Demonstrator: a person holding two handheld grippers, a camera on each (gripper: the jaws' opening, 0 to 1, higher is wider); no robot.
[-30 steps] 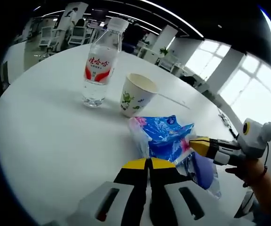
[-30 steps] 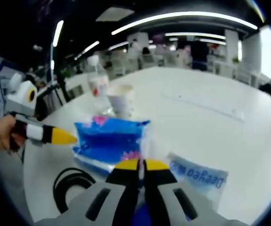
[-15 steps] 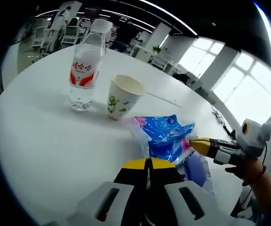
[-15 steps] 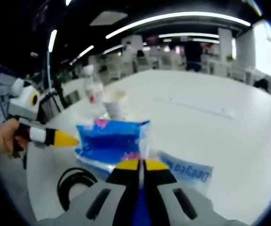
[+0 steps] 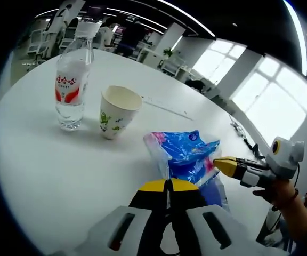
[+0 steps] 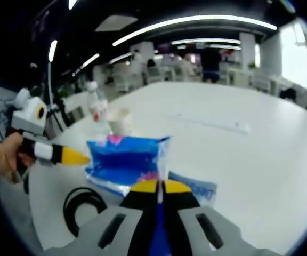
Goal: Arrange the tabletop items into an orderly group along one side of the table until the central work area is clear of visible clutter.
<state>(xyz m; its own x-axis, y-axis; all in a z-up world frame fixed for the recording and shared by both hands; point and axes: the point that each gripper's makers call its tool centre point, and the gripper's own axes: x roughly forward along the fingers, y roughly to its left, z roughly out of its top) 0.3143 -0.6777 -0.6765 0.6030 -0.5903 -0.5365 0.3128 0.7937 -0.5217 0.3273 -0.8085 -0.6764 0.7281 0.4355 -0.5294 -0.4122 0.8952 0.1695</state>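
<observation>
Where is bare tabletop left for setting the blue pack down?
Free: the white table in front of the water bottle and paper cup; also beyond the blue pack, the far expanse. Crowded: around the pack, where both grippers meet, beside a black cable.

In the left gripper view, the left tool (image 5: 167,185) rises from the bottom with its yellow-tipped jaws pressed together. The right tool (image 5: 220,165) enters from the right, jaws closed to a point, held by the person's hand (image 5: 279,193). In the right gripper view, the right tool (image 6: 159,185) has its jaws together, and the left tool (image 6: 81,157) reaches in from the left, gripped by a hand (image 6: 1,157).
</observation>
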